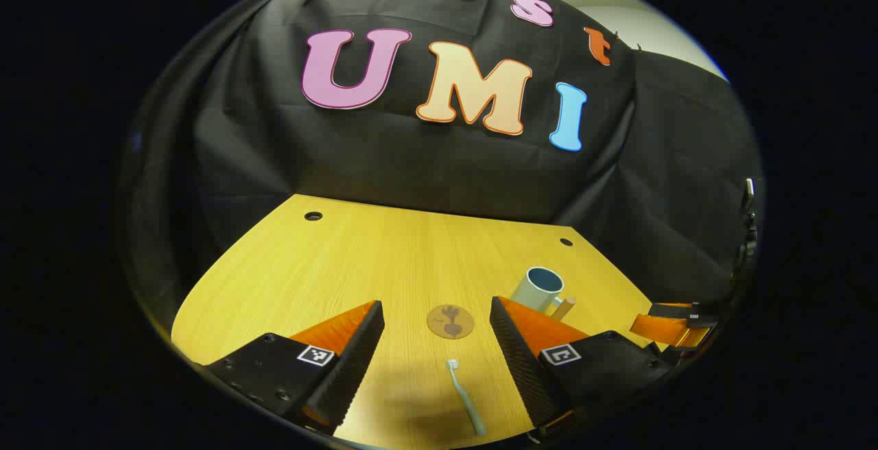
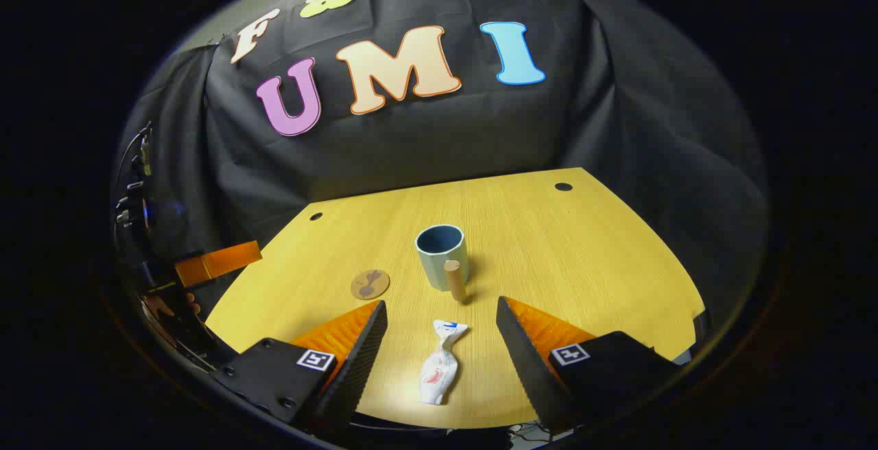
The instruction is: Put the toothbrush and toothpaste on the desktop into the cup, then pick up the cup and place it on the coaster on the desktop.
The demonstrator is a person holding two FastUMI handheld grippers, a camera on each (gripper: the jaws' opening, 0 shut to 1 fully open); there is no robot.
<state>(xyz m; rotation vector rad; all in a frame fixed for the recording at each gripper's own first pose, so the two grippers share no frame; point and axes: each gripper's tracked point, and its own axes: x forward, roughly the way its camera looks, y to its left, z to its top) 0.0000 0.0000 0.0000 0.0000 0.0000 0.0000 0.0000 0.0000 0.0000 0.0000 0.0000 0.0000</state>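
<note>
Toothbrush flat on desk, head toward round brown coaster. Crumpled white toothpaste tube flat, near upright, empty grey-blue cup with wooden handle.

Recording booth: wooden desktop with cable holes, black cloth wall draped behind and around it.

Wooden desktop, cup, coaster, toothpaste, toothbrush lying flat

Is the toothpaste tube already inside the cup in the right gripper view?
No. The toothpaste tube lies flat on the desktop between the open right claw fingers, with the cup standing apart behind it.
</note>
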